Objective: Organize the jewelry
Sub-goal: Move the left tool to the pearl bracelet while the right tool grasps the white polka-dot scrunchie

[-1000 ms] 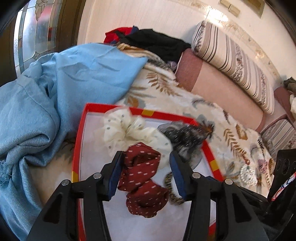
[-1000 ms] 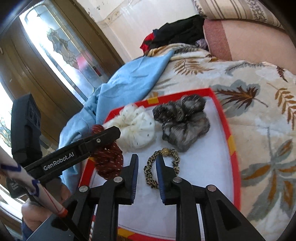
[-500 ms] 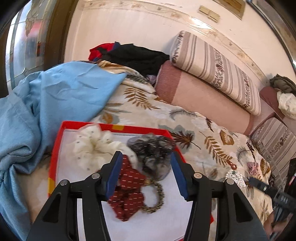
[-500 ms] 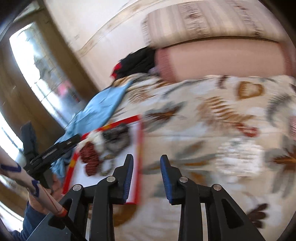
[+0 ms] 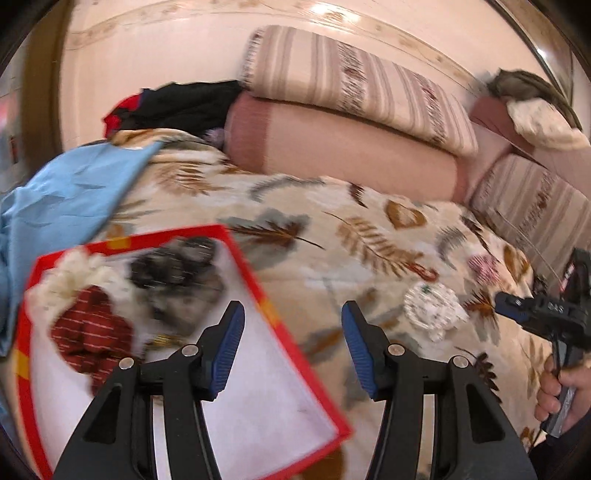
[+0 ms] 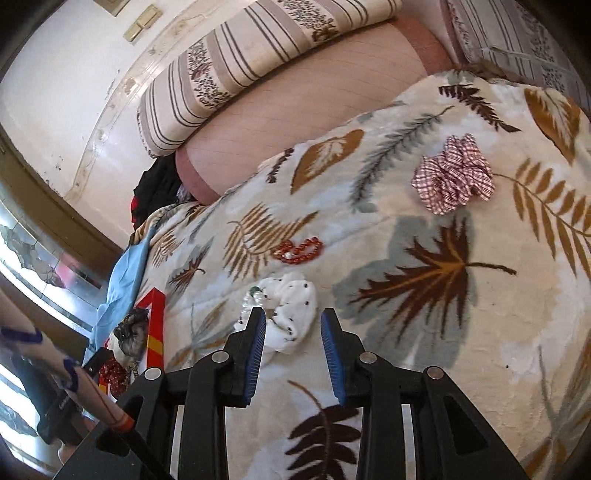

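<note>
Right gripper [image 6: 291, 347] half-open, empty, lined up near the white scrunchie [image 6: 290, 314] for pickup; left gripper [image 5: 291, 347] open, empty, over tray [image 5: 280, 325] edge.

Leaf-print blanket [image 6: 461, 332], striped bolsters [image 5: 354, 77], cream wall [image 5: 155, 48].

Setting: home bedroom.
- Bed [image 6: 424, 314], covered by a cream blanket printed with brown and grey leaves.
- Striped bolster pillow [image 5: 354, 85] stacked on a pink bolster [image 5: 343, 155], along the wall at 12 o'clock in the left wrist view.
- Heap of black and red clothes [image 5: 177, 107] at 10 o'clock; crumpled blue garment [image 5: 62, 199] at 9 o'clock.
- Wooden-framed patterned glass door or window [image 6: 33, 258] at 9 o'clock in the right wrist view.
- Wall switches [image 6: 142, 24] on plastered wall, 11 o'clock.
</note>
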